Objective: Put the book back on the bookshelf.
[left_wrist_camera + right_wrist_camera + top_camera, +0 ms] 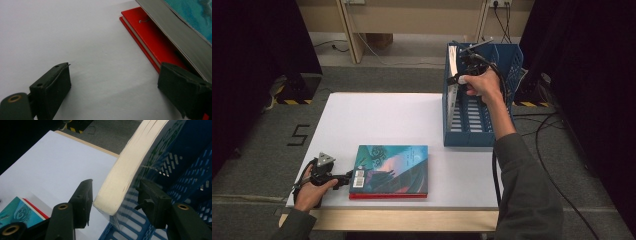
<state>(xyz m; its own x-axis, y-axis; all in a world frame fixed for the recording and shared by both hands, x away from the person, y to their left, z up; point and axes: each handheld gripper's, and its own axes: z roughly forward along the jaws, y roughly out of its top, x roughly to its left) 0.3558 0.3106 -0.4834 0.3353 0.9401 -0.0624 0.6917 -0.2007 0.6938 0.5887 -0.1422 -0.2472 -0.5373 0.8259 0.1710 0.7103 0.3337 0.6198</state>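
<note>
Cream-edged book stands upright in the blue rack, between the right tool's half-open jaws, unpressed.

light: even, overhead | table: bright | surroundings: dark | sharpness: soft, grainy

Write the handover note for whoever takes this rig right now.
Right gripper: open, jaws on either side of a thick book standing in the blue file rack; pads not pressing it.
Left gripper: open, low on the table, one jaw at the edge of the red book.
Teal-covered book lies on the red book near the front edge.
Done: one book in the rack.
Left: probably rack the two stacked books.
</note>
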